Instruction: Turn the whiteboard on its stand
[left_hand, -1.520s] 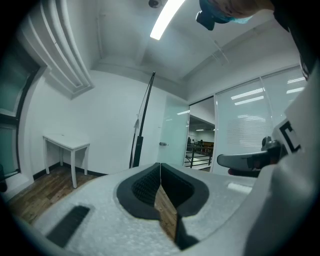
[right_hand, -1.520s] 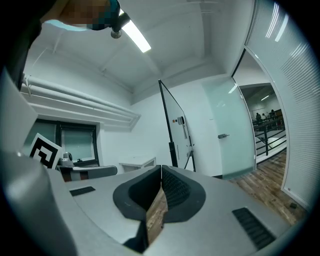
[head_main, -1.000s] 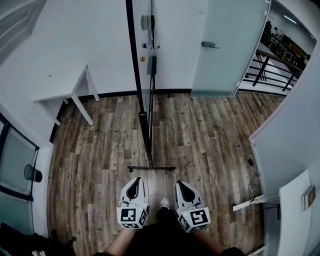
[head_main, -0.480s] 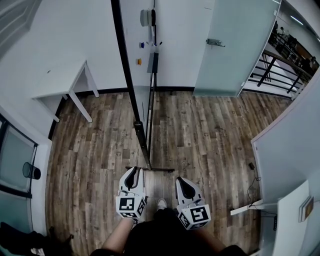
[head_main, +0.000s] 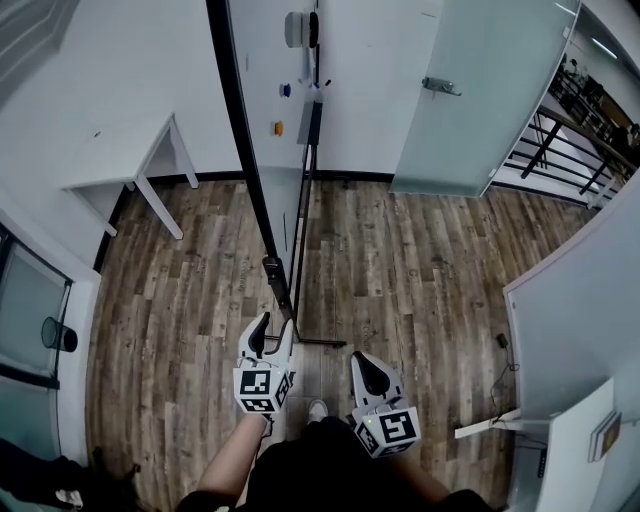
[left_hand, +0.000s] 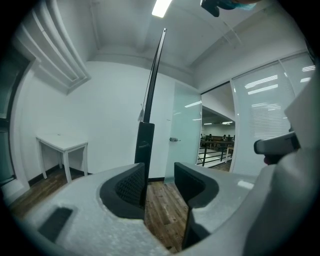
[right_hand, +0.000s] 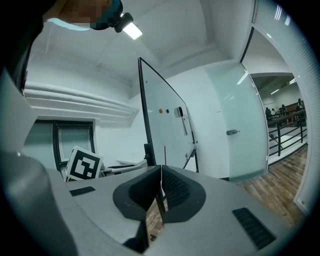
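The whiteboard (head_main: 262, 150) stands edge-on ahead of me in a black frame, with small magnets and an eraser on its face. Its stand's foot bar (head_main: 312, 343) lies on the wood floor. My left gripper (head_main: 272, 326) is raised just short of the board's near edge, and its jaws are opening with nothing between them. In the left gripper view the black edge post (left_hand: 144, 145) rises just past the left pad of my left gripper (left_hand: 160, 172). My right gripper (head_main: 361, 362) hangs lower and to the right, shut and empty. From the right gripper (right_hand: 160, 172) the board's face (right_hand: 165, 125) shows.
A white table (head_main: 120, 150) stands against the left wall. A frosted glass door (head_main: 470, 90) is behind the board, with a black railing (head_main: 570, 130) beyond it. White panels (head_main: 580, 300) close in on the right. A dark round object (head_main: 55, 335) sits far left.
The view has drawn closer to the whiteboard. My left gripper has risen forward toward the board's near edge and its jaws have gone from shut to apart. The right gripper stays shut.
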